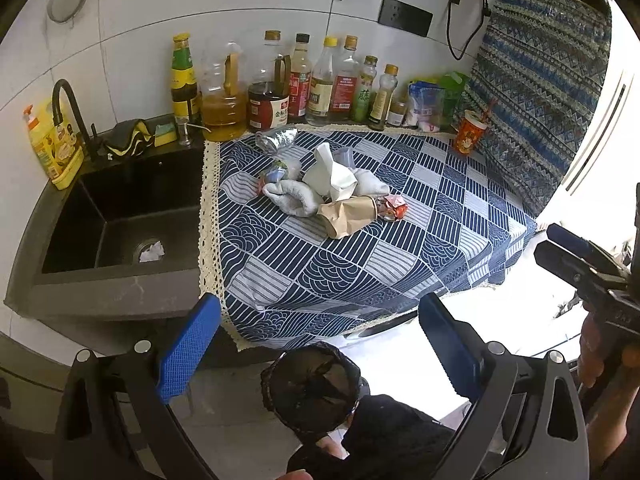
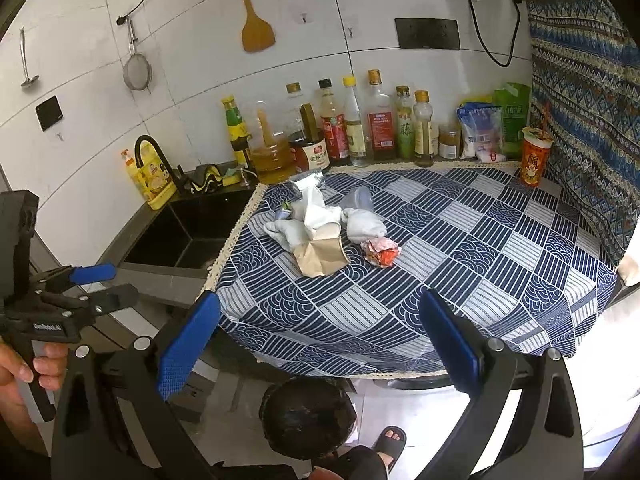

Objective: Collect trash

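A heap of trash lies on the blue patterned tablecloth (image 1: 360, 280) (image 2: 460, 264): a brown paper bag (image 1: 346, 216) (image 2: 320, 258), a crumpled red wrapper (image 1: 392, 208) (image 2: 380, 252), white paper (image 1: 330, 176) (image 2: 316, 208), a grey cloth wad (image 1: 292, 196) (image 2: 280, 232) and a foil wrapper (image 1: 276, 138) (image 2: 306, 180). On the floor below the counter edge stands a black-lined bin (image 1: 312, 384) (image 2: 308, 416). My left gripper (image 1: 320, 344) hangs open above the bin, short of the counter. Beside it my right gripper (image 2: 320, 340) is open too, holding nothing.
A dark sink (image 1: 120, 208) with a white wad at its drain sits left of the cloth. Several sauce and oil bottles (image 1: 280, 88) line the back wall. A red paper cup (image 1: 470, 132) (image 2: 534, 156) stands at the back right. A sandalled foot (image 2: 390, 440) is beside the bin.
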The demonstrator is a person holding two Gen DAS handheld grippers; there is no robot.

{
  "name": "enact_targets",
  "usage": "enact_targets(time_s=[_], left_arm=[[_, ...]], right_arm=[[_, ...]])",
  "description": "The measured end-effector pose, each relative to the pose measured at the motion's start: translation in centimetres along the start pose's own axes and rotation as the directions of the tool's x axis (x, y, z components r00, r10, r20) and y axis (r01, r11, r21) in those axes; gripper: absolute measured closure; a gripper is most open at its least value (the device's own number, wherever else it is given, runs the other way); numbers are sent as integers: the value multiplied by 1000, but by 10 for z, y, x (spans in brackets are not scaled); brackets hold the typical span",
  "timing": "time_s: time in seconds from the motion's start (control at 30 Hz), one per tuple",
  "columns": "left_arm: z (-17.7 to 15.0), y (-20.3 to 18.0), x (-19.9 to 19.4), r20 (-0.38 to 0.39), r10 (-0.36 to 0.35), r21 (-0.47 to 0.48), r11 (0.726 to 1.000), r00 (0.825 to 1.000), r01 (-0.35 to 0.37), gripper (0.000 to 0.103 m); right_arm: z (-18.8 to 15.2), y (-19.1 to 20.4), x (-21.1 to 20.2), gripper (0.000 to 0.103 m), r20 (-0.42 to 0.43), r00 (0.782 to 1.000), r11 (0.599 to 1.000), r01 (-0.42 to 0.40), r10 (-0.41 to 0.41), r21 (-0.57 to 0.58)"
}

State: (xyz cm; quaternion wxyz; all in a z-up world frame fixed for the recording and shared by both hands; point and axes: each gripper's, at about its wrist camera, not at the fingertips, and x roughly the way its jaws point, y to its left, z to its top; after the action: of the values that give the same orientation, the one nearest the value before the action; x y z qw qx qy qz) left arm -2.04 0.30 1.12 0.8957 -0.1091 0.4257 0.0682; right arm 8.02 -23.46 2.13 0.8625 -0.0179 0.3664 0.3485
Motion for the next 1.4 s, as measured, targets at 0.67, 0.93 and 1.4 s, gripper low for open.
enact_targets(time_s=[0.67, 0.93, 1.4], left_arm=[[0, 17, 2, 4, 4, -52, 999, 1000, -3, 7], [4, 15, 10, 5, 11, -60, 998, 1000, -10, 7], [34, 1, 47, -29, 5, -80, 997, 1000, -8, 7]], right_arm=[[5, -6, 8, 4, 8, 1000, 998, 27, -27, 53], [15, -24, 10, 4, 19, 999, 997, 27, -29, 72], [51, -61, 28, 4, 38, 999, 998, -31, 29, 49]])
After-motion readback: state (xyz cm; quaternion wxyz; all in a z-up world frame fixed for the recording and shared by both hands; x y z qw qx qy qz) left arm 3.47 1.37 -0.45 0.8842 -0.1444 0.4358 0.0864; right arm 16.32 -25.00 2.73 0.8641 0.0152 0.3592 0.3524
